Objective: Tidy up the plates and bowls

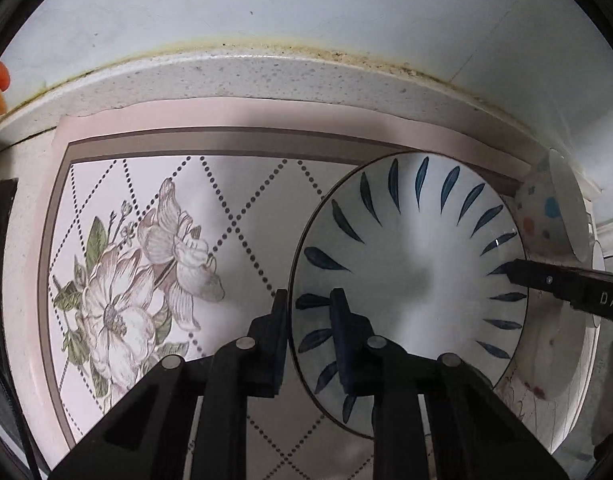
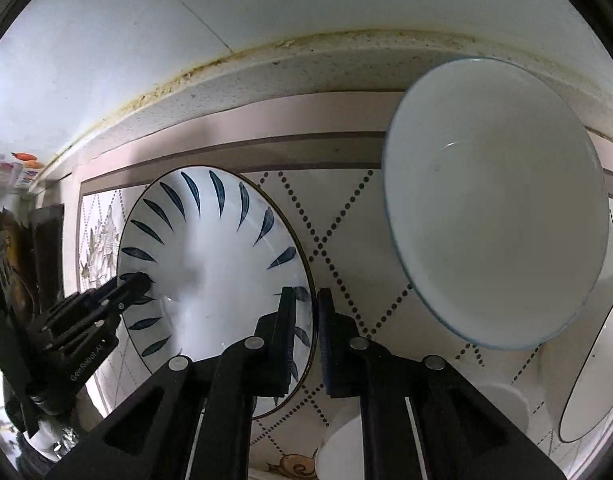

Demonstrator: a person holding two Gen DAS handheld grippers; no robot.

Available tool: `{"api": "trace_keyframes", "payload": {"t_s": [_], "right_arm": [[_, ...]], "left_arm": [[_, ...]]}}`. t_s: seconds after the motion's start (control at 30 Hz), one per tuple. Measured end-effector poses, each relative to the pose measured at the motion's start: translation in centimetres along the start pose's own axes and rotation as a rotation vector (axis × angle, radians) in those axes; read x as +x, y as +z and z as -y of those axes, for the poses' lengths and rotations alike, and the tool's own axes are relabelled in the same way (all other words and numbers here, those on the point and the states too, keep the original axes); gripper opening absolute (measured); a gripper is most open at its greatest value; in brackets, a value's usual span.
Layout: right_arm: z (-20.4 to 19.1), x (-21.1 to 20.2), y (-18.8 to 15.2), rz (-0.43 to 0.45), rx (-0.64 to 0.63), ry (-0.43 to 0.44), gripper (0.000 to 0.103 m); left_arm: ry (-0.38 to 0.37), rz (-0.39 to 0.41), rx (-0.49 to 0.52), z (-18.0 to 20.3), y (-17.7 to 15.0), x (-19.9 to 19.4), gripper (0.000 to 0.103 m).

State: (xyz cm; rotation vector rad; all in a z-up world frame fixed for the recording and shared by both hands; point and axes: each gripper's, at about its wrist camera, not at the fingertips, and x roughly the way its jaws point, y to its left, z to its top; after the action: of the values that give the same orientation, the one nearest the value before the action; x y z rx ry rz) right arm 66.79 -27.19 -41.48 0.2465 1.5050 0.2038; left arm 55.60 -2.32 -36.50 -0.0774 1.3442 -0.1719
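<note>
The blue-leaf plate [image 1: 410, 276] is gripped at two opposite points of its rim and appears lifted and tilted above the floral mat [image 1: 154, 240] that covers the worktop [image 1: 234, 80].

Left tongs [image 1: 309, 300]: the fingers straddle the plate's left rim, one finger on the underside and one on the decorated upper face. The tongs are pinching the plate.

Right tongs [image 2: 306, 300]: the fingers are drawn close together with the plate's right rim between them, one finger over the leaf pattern and one behind the rim. These tongs are also pinching the plate. In the left wrist view, the right tongs enter from the right edge and meet the plate's rim there.

White bowl [image 2: 494, 204]: located toward the rear right corner of the mat, near the worktop's back edge, tilted so that its inside faces the right wrist camera. What supports it cannot be determined.

Spotted bowl [image 1: 546, 208]: seen in the left wrist view just beyond the plate's right rim, lying on its side.

Further white crockery [image 2: 502, 404] sits at the front right of the mat, partly hidden by the right tongs.
</note>
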Motion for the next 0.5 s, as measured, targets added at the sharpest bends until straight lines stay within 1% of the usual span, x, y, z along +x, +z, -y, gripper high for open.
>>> {"api": "trace_keyframes", "payload": {"t_s": [0.17, 0.27, 0.4, 0.47, 0.5], "right_arm": [[-0.2, -2.1, -1.0, 0.008, -0.001, 0.03, 0.012], [-0.5, -3.8, -1.9, 0.001, -0.007, 0.052, 0.012], [-1.0, -6.4, -4.0, -0.001, -0.03, 0.069, 0.012], [-1.1, -7.7, -5.6, -0.003, -0.044, 0.078, 0.012], [-1.1, -8.3, -6.6, -0.007, -0.05, 0.087, 0.012]], "left_arm": [[-0.016, 0.009, -0.004, 0.3, -1.8, -3.2, 0.018], [-0.027, 0.025, 0.004, 0.8, -3.1, -6.0, 0.018], [-0.022, 0.051, 0.025, 1.6, -5.1, -9.8, 0.018], [-0.021, 0.059, 0.027, 2.0, -5.3, -11.2, 0.018], [-0.022, 0.067, 0.029, 2.3, -6.0, -12.0, 0.018]]}}
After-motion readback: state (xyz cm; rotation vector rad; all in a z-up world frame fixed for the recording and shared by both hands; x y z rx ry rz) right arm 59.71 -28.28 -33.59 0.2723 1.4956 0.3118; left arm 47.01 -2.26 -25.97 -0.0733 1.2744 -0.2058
